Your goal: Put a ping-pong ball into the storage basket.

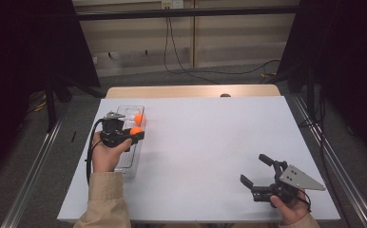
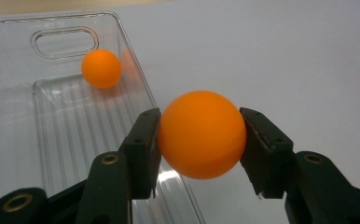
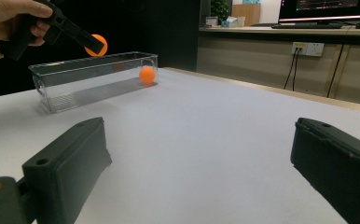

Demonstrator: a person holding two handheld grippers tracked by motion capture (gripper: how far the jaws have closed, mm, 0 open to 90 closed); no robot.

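My left gripper [image 1: 137,132] is shut on an orange ball [image 2: 201,134], held just above the right rim of a clear plastic bin [image 2: 10,112]. Both pads press the ball's sides. A second orange ball [image 2: 101,68] lies inside the bin near its far end, also visible in the high view [image 1: 139,118] and the right gripper view [image 3: 147,75]. At the table's near right, my right gripper [image 1: 256,170] rests low with its jaws wide open and nothing between them. In the right gripper view the left gripper [image 3: 92,45] holds its ball [image 3: 100,43] above the bin [image 3: 75,81].
A white sheet [image 1: 210,142] covers the table, whose wooden far edge [image 1: 191,90] shows beyond it. Cables trail on the floor behind. Dark curtains and metal rails flank both sides.
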